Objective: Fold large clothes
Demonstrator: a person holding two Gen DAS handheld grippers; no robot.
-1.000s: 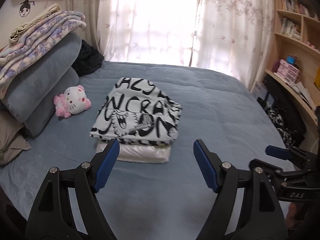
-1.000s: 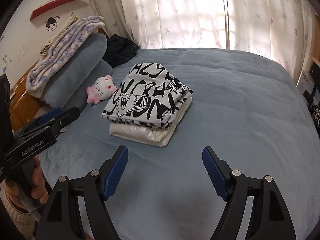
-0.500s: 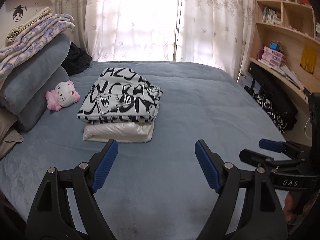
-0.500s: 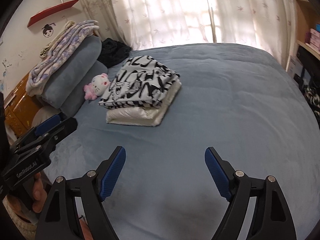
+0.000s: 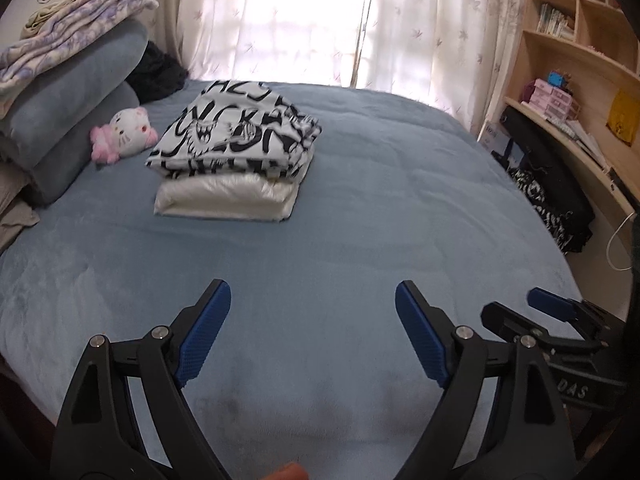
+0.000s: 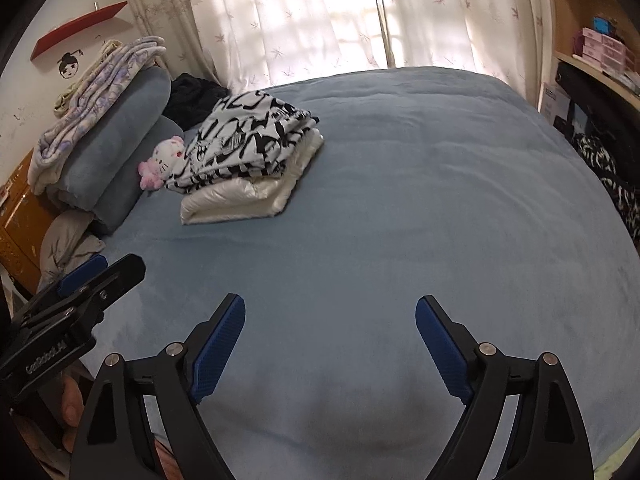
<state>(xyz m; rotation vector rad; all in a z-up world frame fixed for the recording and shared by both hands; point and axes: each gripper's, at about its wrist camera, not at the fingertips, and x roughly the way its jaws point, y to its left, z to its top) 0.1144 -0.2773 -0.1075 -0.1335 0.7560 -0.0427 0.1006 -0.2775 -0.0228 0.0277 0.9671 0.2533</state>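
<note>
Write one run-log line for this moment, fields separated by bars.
left gripper: opening, empty | right gripper: opening, empty | folded clothes stack: on bed, untouched

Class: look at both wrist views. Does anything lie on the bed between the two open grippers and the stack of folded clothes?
Nothing visible does. Only bare blue bedcover separates the left gripper and right gripper from the folded stack. The plush toy sits beside the stack.

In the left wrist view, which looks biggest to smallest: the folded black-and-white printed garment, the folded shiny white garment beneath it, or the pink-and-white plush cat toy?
1. Black-and-white printed garment
2. Shiny white garment, partly covered, so unsure
3. Plush cat toy
</note>
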